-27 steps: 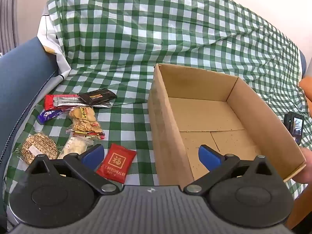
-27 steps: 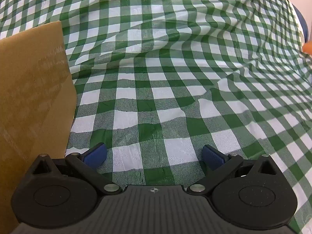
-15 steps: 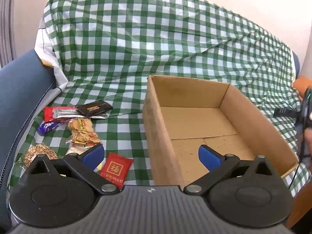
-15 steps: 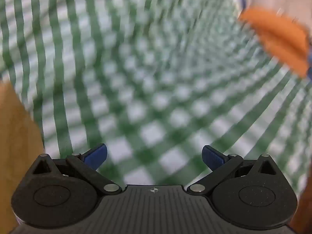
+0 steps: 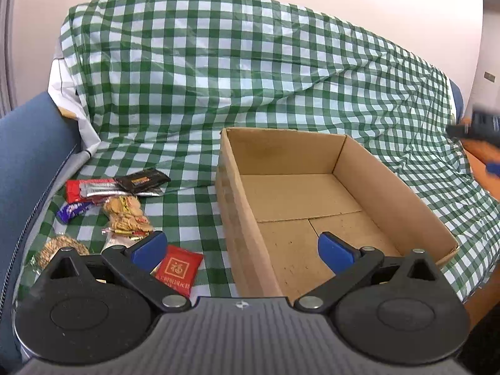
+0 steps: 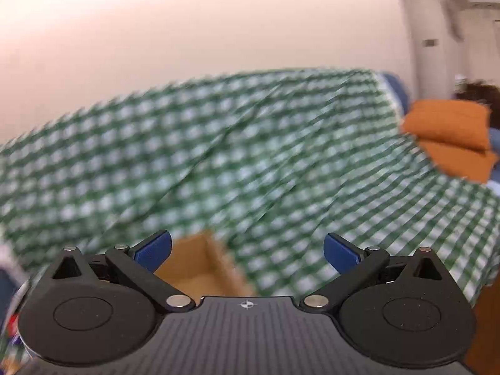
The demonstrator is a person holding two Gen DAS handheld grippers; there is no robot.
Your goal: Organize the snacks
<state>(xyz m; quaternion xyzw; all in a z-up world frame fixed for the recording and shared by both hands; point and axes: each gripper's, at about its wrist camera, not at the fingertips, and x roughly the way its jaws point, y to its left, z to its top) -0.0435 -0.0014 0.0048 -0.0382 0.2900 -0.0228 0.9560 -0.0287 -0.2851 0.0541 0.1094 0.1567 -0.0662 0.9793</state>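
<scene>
While both grippers hung over the checked cloth (image 5: 250, 72):
Cardboard box (image 5: 403, 206): empty, open-topped.
Snacks (image 5: 125, 212): piled at nine o'clock of box.
Left gripper (image 5: 242, 248): jaws wide, nothing held.
Right gripper (image 6: 247, 250): jaws wide, nothing held.

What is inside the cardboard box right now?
No snack shows inside the cardboard box: only its bare flap floor. The near end of the floor is hidden behind the left gripper, whose jaws stand open and hold nothing. The snacks lie outside, on the checked cloth.
</scene>
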